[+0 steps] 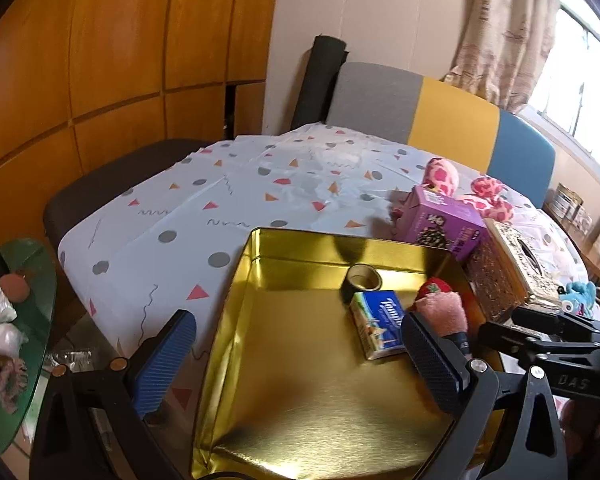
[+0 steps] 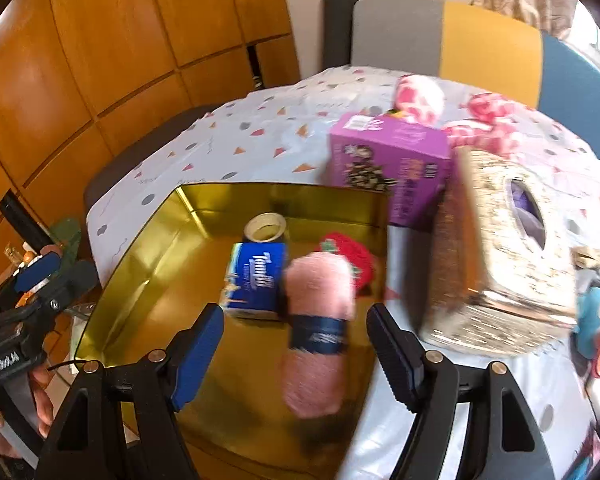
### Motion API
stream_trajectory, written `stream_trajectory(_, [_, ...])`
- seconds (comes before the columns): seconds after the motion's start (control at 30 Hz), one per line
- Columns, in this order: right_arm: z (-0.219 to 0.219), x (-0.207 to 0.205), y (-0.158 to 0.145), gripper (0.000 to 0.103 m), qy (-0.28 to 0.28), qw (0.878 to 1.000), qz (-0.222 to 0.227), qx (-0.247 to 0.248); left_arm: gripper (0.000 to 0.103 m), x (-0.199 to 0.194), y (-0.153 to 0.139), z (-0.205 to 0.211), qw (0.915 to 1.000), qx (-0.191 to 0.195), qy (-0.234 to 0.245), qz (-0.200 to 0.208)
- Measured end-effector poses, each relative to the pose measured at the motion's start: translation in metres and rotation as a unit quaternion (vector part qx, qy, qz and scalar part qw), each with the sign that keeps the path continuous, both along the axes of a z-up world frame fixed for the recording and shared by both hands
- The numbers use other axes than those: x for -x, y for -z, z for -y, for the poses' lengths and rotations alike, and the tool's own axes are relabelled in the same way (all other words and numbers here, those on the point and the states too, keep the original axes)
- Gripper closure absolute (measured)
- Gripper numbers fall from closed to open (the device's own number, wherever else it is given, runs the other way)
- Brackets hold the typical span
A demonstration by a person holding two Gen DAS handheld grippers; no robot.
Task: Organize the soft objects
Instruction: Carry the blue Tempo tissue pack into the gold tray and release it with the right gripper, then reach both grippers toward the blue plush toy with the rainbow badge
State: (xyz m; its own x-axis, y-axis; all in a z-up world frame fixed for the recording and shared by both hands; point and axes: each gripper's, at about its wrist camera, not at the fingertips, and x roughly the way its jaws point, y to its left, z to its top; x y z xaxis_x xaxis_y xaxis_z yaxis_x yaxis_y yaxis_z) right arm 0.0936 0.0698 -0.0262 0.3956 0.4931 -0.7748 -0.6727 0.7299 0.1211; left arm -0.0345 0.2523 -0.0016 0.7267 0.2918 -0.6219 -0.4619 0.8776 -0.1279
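In gold tin (image 2: 236, 200), pink fuzzy yarn skein (image 2: 320, 320), navy-banded

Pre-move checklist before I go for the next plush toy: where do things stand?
1. Right gripper open: ok.
2. Pink yarn skein released: cannot tell, it is blurred between the fingers.
3. Skein inside gold tin: not ok, its near end overhangs the rim.
4. Left gripper open and empty: ok.
5. Pink spotted plush reachable: cannot tell, behind purple box.
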Motion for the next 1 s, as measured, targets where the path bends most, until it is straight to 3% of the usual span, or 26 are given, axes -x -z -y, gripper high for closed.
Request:
stream_trajectory(0.57, [0.114, -0.018, -0.021, 0.028, 0.116, 0.993, 0.035, -0.004, 0.0, -0.01, -0.01, 0.051, 0.9969, -0.032, 0.072, -0.004])
stream_trajectory(1.0, [0.226, -0.048, -0.039, 0.028, 0.253, 0.965, 0.069, -0.002, 0.0, -0.026, -0.016, 0.089, 0.9908, -0.058, 0.121, -0.02])
